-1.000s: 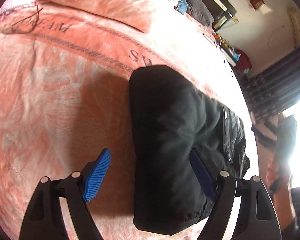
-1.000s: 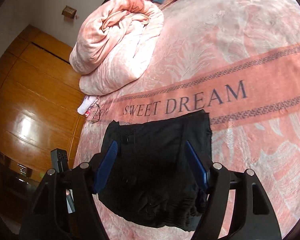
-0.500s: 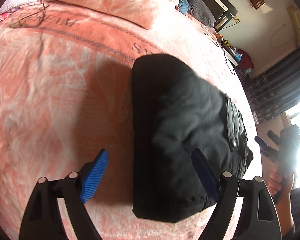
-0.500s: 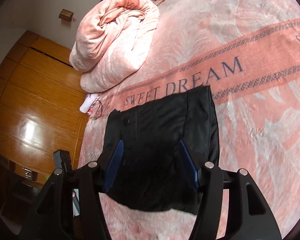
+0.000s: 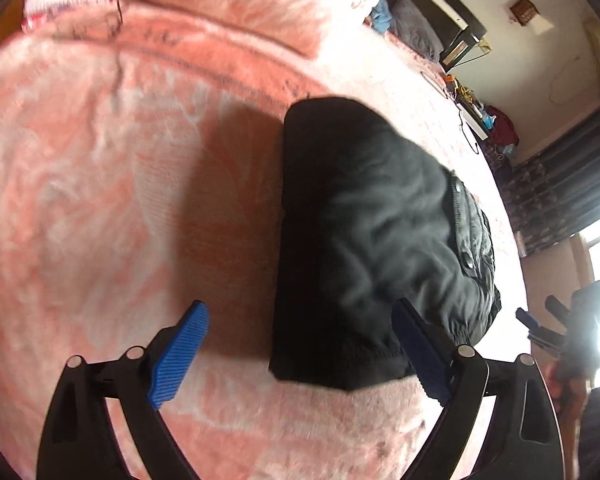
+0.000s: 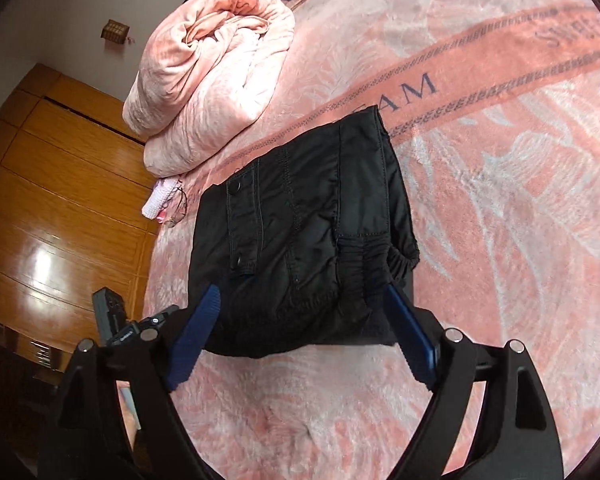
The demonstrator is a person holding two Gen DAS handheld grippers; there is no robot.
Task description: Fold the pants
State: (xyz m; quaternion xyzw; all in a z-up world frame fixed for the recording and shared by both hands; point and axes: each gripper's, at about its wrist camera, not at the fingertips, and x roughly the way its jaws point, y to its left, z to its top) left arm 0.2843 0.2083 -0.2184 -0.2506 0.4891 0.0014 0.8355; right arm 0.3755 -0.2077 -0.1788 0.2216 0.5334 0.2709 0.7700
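While both tools (image 5: 300,354) (image 6: 302,338) gape empty, only right view shows pants (image 6: 300,240) snaps.

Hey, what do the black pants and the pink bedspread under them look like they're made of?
Black pants: apparently a smooth woven synthetic, maybe nylon, given the slight sheen, stitched seams, snap buttons and gathered elastic waistband. Pink bedspread: looks like plush fleece or velour, with a fuzzy matte pile and printed lettering.
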